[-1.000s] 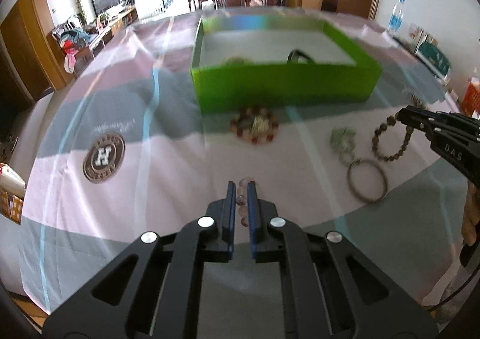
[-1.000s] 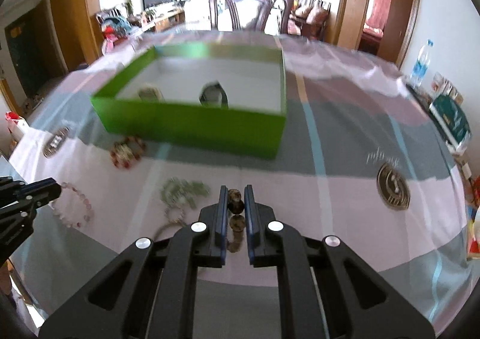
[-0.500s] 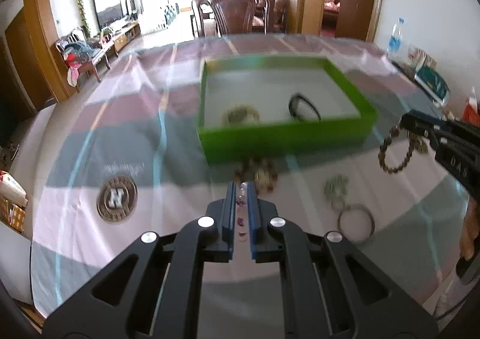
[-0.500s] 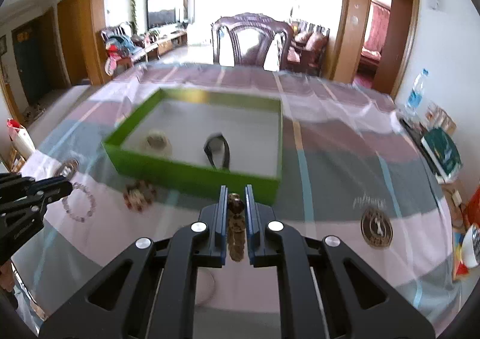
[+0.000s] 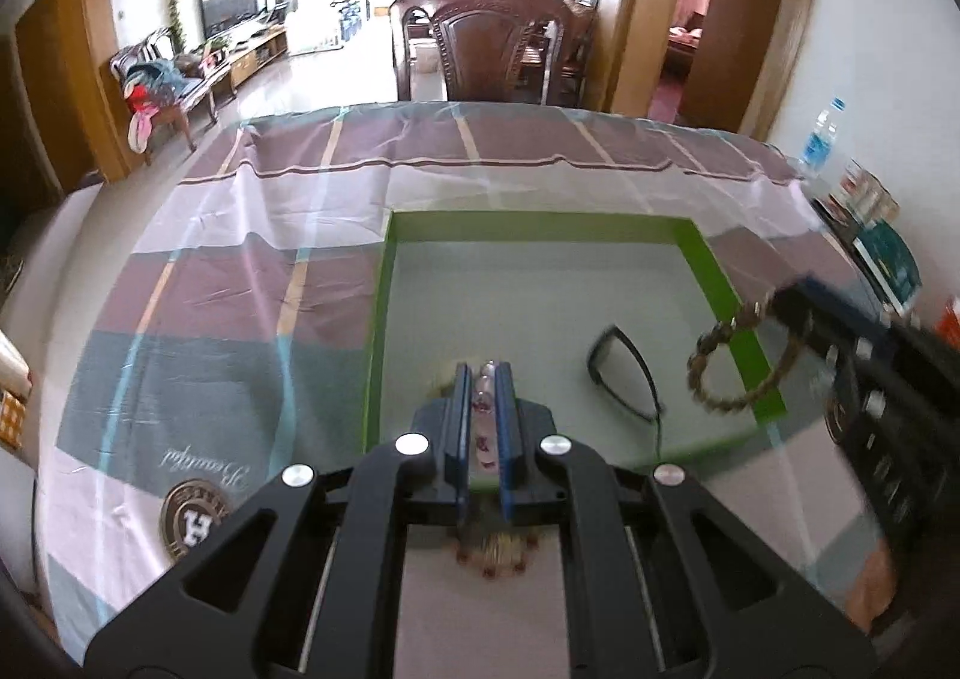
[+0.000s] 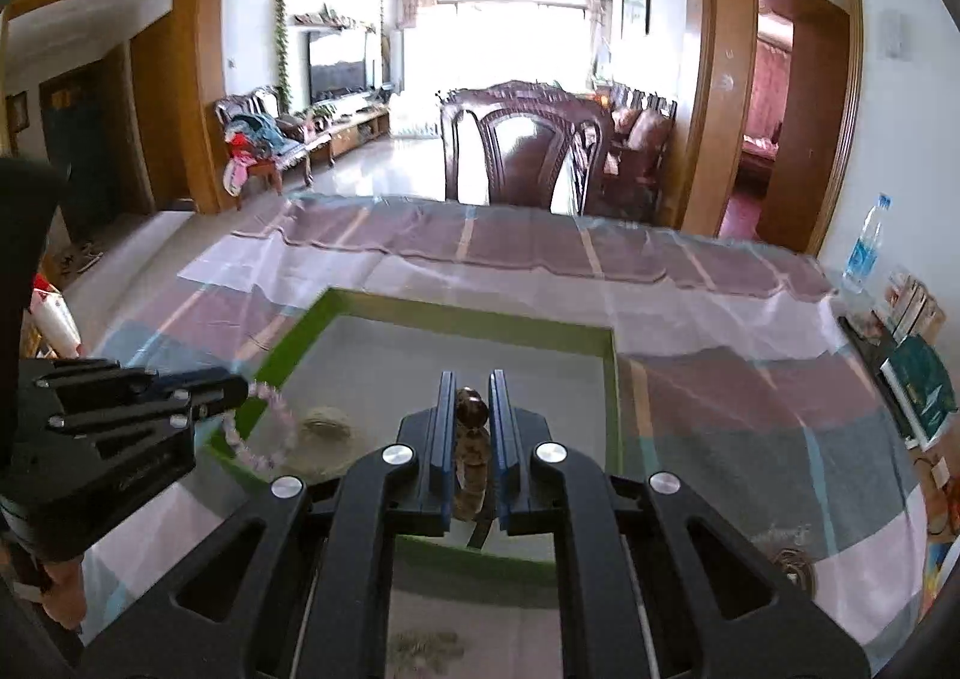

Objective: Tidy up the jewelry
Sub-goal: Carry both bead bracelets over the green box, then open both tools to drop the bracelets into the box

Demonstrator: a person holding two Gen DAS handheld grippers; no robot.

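My left gripper [image 5: 483, 379] is shut on a pale pink bead bracelet [image 5: 483, 388] and holds it over the near left part of the green box [image 5: 375, 319]. The same bracelet hangs from it in the right wrist view [image 6: 264, 433]. My right gripper [image 6: 471, 391] is shut on a brown bead bracelet [image 6: 471, 439] above the box's near right edge [image 6: 612, 409]; it dangles in the left wrist view [image 5: 738, 367]. Inside the box lie a black bangle [image 5: 624, 379] and a small beige piece [image 6: 327, 421].
A red-and-white bead bracelet [image 5: 498, 553] lies on the striped cloth just in front of the box. More jewelry lies on the cloth in the right wrist view: a ring-shaped piece [image 6: 792, 562] and a greenish cluster [image 6: 423, 649]. Books and a water bottle [image 6: 864, 247] stand at the far right.
Both grippers have lifted and moved forward from the cloth to above the green box, each carrying its bracelet. The loose jewelry on the cloth has dropped below and behind them.
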